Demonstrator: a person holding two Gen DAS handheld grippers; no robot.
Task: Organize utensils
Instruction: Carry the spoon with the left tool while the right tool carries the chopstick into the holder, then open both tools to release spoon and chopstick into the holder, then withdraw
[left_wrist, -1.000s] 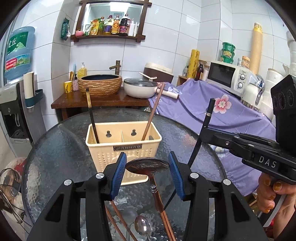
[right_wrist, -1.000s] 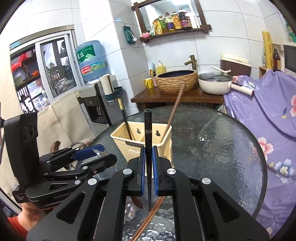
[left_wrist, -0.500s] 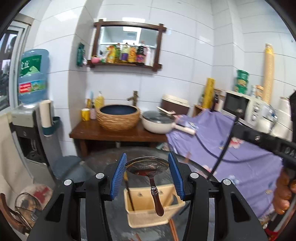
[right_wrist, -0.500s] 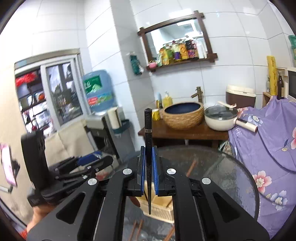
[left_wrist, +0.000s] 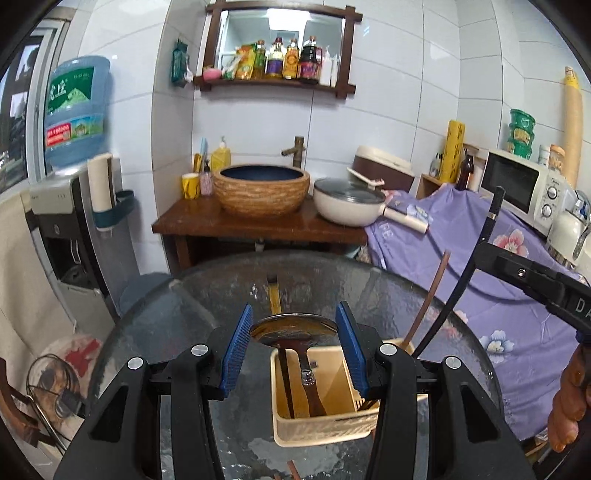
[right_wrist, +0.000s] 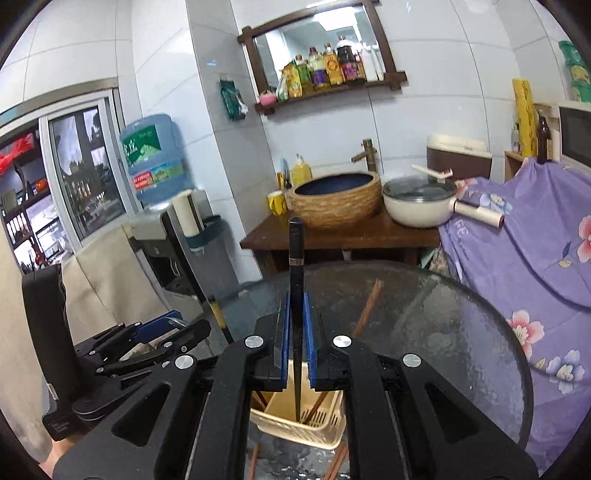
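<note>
Both hands have lifted off the table (left_wrist: 424, 295) and now hover over the caddy (left_wrist: 325, 424), which a second ago stood ahead of them. The left gripper (left_wrist: 294, 347) has its fingers pinching the spoon (left_wrist: 293, 329) by the bowl edges, handle hanging into the caddy. The right gripper (right_wrist: 295, 345) has its fingers pressed together on a black chopstick (right_wrist: 296, 258), tip pointing down at the caddy. Both look ready to drop in.
</note>
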